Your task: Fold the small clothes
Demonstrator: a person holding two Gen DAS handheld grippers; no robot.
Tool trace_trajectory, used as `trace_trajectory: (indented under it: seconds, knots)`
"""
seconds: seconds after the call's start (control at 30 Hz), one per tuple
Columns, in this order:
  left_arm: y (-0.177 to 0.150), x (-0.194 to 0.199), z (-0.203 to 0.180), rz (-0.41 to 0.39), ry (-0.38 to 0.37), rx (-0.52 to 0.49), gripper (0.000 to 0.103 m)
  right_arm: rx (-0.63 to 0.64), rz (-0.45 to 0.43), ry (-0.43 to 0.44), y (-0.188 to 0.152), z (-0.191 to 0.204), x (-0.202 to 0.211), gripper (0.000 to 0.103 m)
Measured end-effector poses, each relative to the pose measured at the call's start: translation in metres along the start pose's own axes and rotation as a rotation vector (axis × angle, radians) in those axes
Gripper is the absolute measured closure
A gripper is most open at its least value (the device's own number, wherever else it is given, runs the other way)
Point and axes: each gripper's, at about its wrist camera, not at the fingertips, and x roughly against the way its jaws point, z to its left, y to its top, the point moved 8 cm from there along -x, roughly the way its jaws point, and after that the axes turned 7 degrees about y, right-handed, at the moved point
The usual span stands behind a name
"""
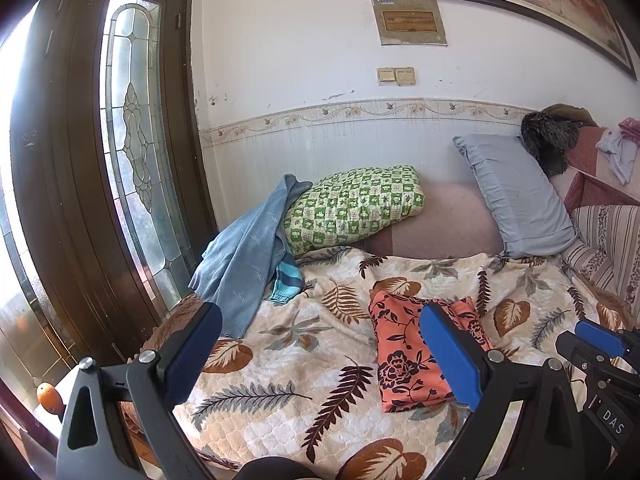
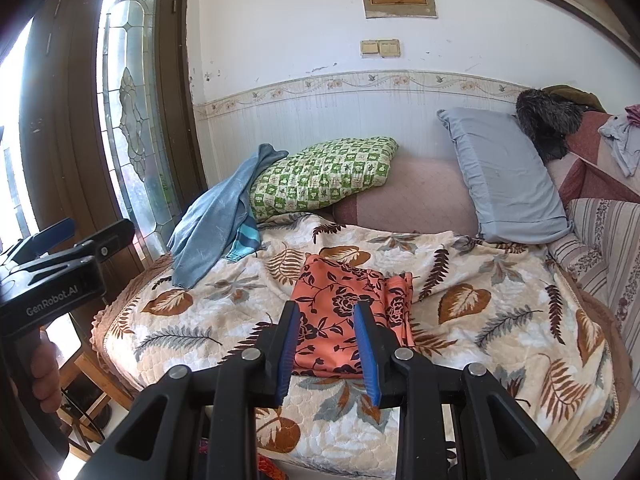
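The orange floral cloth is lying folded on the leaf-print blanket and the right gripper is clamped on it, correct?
Not quite. The orange floral cloth does lie folded on the blanket, but the right gripper is open, holding nothing, as the right wrist view shows.

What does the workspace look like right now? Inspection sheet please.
Surface: leaf-print blanket on the bed, rumpled.
Job's things: orange floral garment folded flat mid-blanket; blue garment unfolded, draped over the bed's left edge against the green checked pillow.
Clutter: grey pillow, dark furry item, an orange.
Grippers: left gripper wide open, empty; right gripper jaws apart, nothing between them.
Cables: nothing seen.
Surroundings: glass-panel door, wall switches.
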Motion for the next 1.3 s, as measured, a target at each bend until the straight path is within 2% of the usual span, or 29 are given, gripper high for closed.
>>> trace_trajectory:
  seconds: [0.47, 1.03, 1.3]
  knots:
    - [0.0, 0.007, 0.005, -0.011, -0.008, 0.025, 0.004, 0.015, -0.012, -0.007, 0.001, 0.007, 0.005, 0.072]
    - [-0.011, -0.013, 0.002, 0.031, -0.023, 0.021, 0.004, 0.019, 0.031, -0.002, -0.007, 0.008, -0.017, 0.071]
    - [-0.012, -0.019, 0.001, 0.037, -0.02, 0.016, 0.004, 0.042, 0.029, 0.002, -0.001, 0.015, -0.027, 0.071]
